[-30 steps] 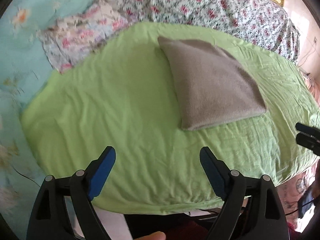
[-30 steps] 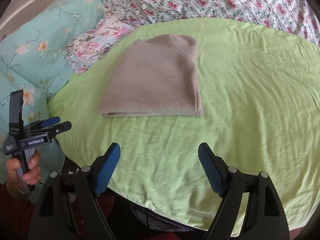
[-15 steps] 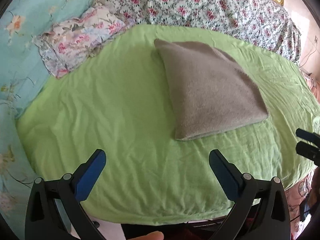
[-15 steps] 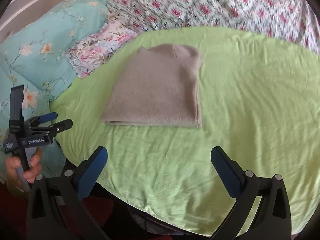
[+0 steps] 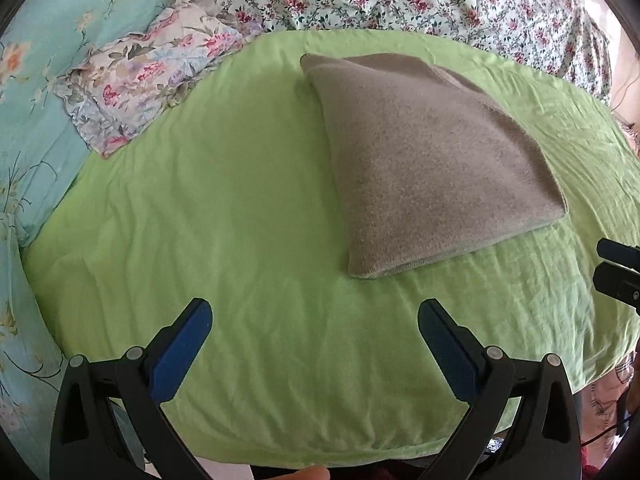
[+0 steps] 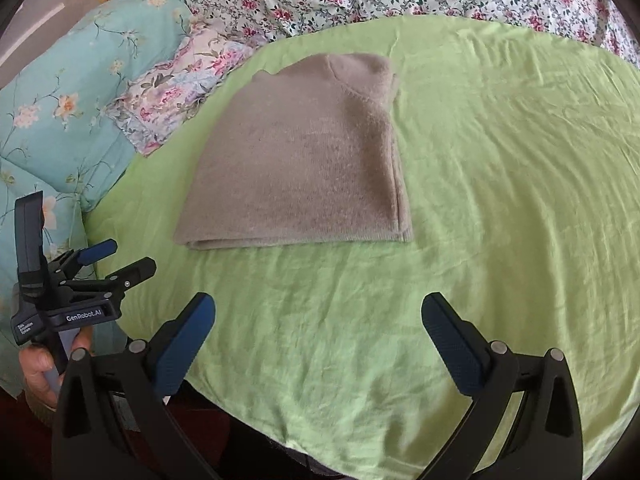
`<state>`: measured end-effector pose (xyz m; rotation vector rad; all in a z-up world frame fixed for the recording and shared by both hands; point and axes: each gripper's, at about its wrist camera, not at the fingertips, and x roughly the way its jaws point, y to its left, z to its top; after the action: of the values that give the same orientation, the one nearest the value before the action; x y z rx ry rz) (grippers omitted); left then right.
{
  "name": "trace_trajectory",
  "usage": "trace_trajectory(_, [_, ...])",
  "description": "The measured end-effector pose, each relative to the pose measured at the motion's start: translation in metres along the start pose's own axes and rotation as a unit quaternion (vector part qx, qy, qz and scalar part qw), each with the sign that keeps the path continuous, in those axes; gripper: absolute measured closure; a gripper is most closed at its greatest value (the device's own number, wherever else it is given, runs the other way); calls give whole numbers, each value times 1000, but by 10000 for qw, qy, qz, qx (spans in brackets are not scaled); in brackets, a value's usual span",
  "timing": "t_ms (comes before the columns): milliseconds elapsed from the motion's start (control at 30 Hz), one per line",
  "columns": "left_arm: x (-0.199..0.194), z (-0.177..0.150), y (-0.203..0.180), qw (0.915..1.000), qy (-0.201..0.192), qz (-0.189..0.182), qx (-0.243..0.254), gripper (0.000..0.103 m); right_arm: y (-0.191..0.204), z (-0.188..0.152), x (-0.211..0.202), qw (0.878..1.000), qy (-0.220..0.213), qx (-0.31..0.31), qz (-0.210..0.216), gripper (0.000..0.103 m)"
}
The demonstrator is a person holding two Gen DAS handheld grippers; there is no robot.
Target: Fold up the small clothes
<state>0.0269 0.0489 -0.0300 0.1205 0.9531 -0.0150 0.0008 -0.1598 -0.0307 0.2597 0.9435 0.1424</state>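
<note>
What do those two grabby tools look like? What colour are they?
The left tool and the right tool look alike: black plastic arms with round silver rivets, each ending in two fingers with blue textured pads. Seen from the right wrist camera, the left tool's body carries white "GenRobot.AI" lettering, and a bare hand grips its handle.

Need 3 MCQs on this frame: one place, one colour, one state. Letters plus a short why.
1. Where does the folded garment lie?
A. on the green sheet
B. on the teal quilt
C. between the tongs

2. What colour is the garment?
A. navy
B. grey-brown
C. white

3. How do the right tongs and left tongs stand?
A. both shut on the garment
B. one open, one shut
C. both open, holding nothing

Answers: 1 A, green sheet shows all round it; 2 B, plain grey-brown in both views; 3 C, each pair is spread wide over bare sheet, short of the garment.
</note>
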Motion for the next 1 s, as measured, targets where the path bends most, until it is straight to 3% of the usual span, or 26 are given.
trace_trajectory(567, [7, 20, 5, 9998, -128, -56, -164, 0, 18, 21, 18, 9997, -5, -242, -17, 0])
trace_trajectory(933, [10, 56, 18, 9986, -380, -114, -354, 0, -1, 78, 26, 9991, -385, -183, 36, 1])
trace_trajectory(1000, [14, 58, 20, 9984, -342, -140, -433, 0, -9, 89, 31, 9987, -496, -18, 97, 8])
